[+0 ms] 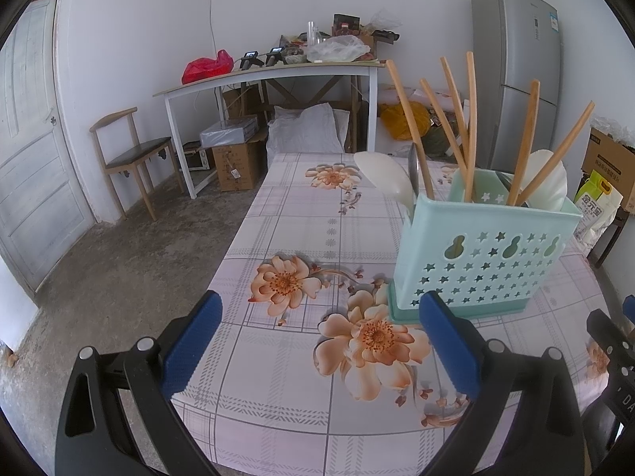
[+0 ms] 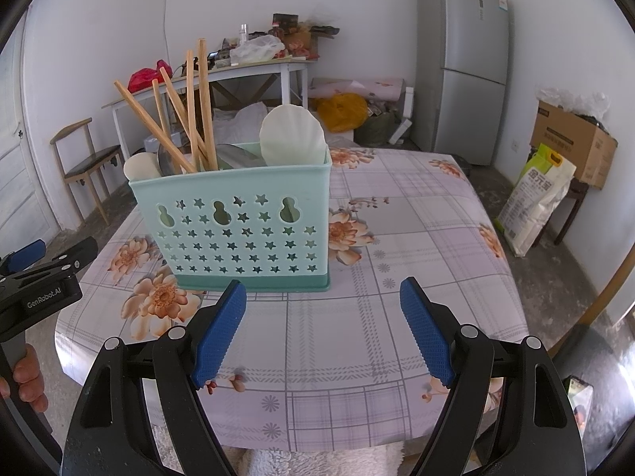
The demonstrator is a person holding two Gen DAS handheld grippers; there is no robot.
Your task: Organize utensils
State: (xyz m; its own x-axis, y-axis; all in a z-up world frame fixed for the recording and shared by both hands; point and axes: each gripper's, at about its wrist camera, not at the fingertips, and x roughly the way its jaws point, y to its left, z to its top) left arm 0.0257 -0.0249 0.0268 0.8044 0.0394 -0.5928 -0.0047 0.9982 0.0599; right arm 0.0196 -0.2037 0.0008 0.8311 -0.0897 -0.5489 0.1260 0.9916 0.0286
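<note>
Two grippers, left gripper [image 1: 317, 341] and right gripper [image 2: 323, 329], both hang released and empty low in frame. Your utensil caddy [image 2: 246, 230] sits on the tabletop [image 2: 416, 261], center-left, already full of chopsticks [image 2: 198, 111] and spoons. I'd go for one chopstick near its top and lift straight.

A green holder full of utensils

The light green utensil holder [image 2: 246, 226] stood upright on the flowery table. It had little star holes in its side and a darker green base. Wooden chopsticks [image 2: 198, 111] stuck up out of it, leaning different ways. A white spoon [image 1: 387, 174] and a round white scoop [image 2: 291, 135] poked out too, with a metal spoon [image 2: 168, 156] between them.
</note>
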